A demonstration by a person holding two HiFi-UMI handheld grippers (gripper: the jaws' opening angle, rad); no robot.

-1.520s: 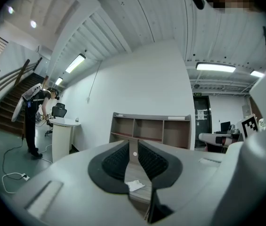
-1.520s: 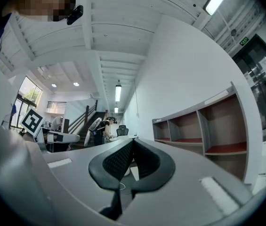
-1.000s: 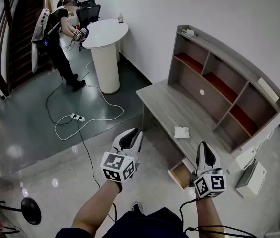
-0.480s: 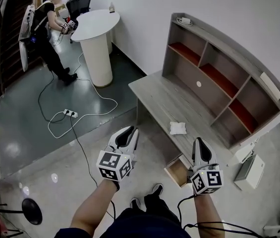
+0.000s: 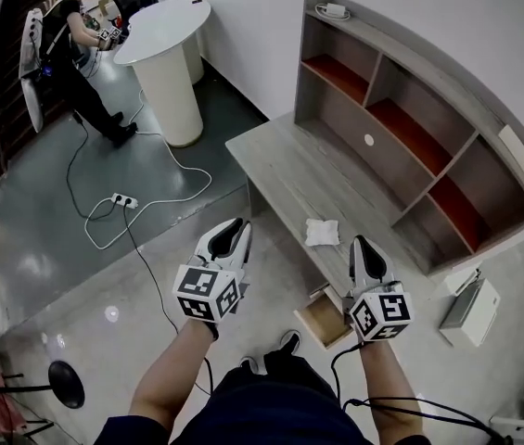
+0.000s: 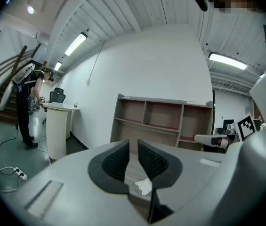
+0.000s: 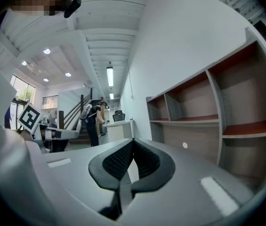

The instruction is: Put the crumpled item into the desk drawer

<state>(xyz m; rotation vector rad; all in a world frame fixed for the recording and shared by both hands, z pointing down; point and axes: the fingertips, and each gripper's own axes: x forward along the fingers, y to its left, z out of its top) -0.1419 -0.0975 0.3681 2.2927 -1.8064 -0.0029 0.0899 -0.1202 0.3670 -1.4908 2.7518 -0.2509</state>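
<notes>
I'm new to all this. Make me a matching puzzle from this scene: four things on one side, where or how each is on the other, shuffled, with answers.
1. crumpled item
2. drawer
3. left gripper
4. right gripper

A. jaws together, empty
B. open, below the desk front edge
C. jaws a little apart, empty
D. lying on the desk top

Pairs: 1-D, 2-B, 3-C, 4-A.

The desk (image 5: 280,170) and the crumpled item (image 5: 322,232) are drifting toward the upper left of the head view. The right gripper (image 5: 361,246) is rising across the desk's front edge, beside the open drawer (image 5: 320,320). The standing person (image 5: 62,35) is sliding into the upper left corner.
</notes>
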